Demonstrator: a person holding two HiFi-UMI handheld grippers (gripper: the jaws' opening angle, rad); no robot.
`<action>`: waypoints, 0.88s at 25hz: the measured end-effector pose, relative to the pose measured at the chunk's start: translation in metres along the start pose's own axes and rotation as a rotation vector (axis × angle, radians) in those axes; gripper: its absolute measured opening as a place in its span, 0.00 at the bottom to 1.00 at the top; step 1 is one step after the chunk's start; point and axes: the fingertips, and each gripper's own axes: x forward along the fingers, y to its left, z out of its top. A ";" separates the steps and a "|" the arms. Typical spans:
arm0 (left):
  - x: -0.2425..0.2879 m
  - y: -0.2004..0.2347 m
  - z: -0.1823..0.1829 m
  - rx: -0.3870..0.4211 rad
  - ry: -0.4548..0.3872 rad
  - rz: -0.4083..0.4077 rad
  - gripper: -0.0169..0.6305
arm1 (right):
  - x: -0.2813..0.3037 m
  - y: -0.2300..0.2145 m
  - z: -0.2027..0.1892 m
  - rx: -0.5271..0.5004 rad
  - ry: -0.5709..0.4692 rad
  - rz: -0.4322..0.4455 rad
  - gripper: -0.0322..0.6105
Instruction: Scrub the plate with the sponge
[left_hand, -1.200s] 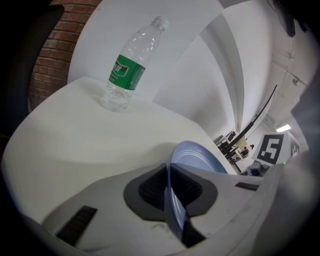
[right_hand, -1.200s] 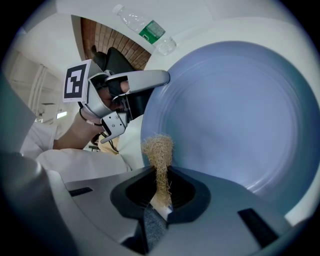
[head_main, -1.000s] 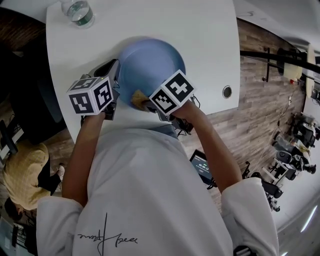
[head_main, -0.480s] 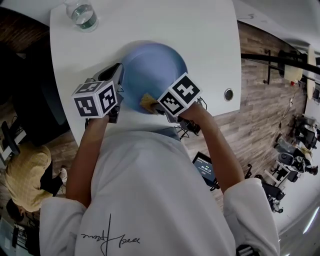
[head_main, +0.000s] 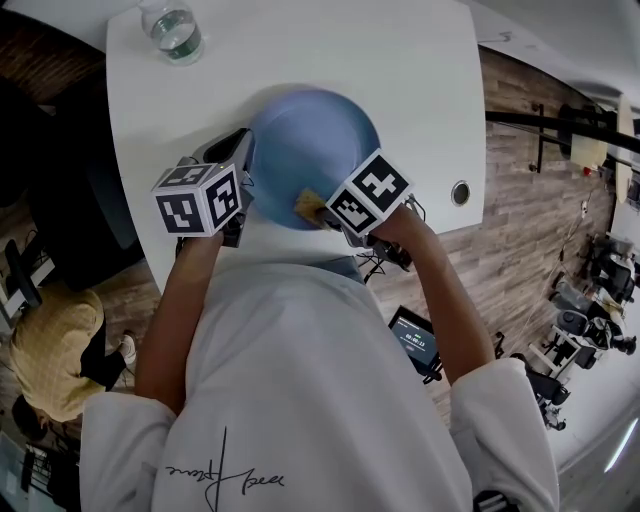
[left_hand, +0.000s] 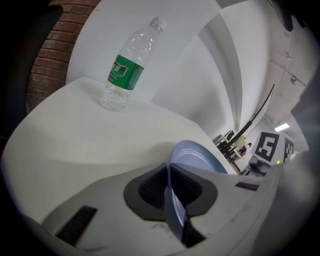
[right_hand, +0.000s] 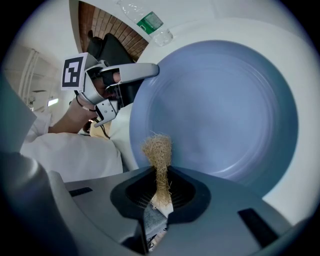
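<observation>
Head view: sponge (head_main: 306, 206) has slid rightward along the blue plate's (head_main: 310, 140) near rim on the counter (head_main: 400, 80); left gripper view: left hand-held gripper (left_hand: 169, 175) clamps the plate's rim; right gripper view: right hand-held gripper (right_hand: 159, 180) pinches the sponge, so scrubbing is likely mid-stroke.

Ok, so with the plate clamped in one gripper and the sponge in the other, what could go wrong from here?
The left gripper grips the plate only by its thin rim, so scrubbing pressure could twist or slip it loose. The right gripper pinches just one end of the sponge; dragging may pull it out. The plate sits close to the near edge of the table, so a hard stroke might push it off.
</observation>
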 end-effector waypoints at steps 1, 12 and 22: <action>0.000 0.000 0.000 -0.007 -0.001 -0.004 0.05 | 0.000 -0.001 -0.001 -0.002 0.004 -0.005 0.11; 0.001 0.002 -0.001 -0.014 -0.003 -0.013 0.05 | -0.005 -0.012 -0.005 -0.047 0.056 -0.061 0.11; 0.000 0.000 -0.001 -0.019 -0.003 -0.019 0.05 | -0.013 -0.023 -0.009 -0.080 0.089 -0.107 0.11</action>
